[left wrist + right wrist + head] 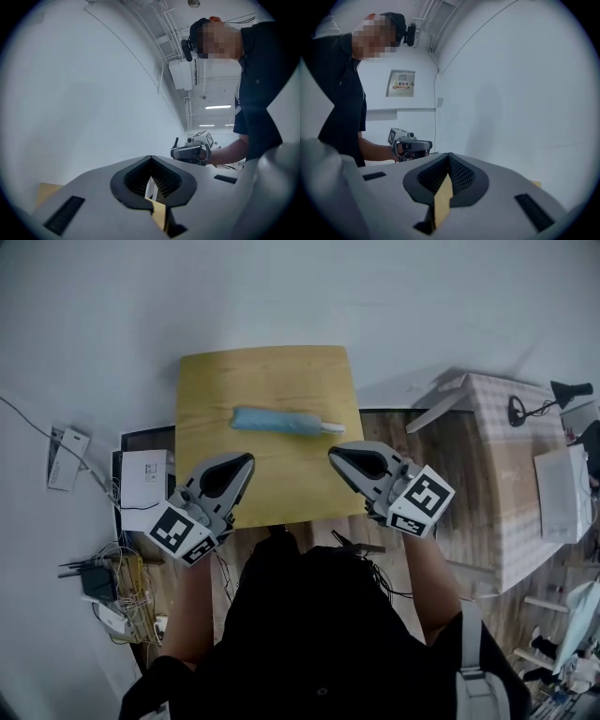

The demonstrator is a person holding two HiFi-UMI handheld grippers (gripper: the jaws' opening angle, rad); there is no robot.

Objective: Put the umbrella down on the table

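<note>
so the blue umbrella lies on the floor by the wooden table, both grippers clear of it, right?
Not the floor: the umbrella lies on the wooden table, per the head view. Both the left gripper and right gripper are clear of it.

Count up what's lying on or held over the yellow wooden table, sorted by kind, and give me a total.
Folded light-blue fabric umbrella: 1
Grey plastic two-jaw gripper: 2, the left gripper and the right gripper
Total: 3
</note>
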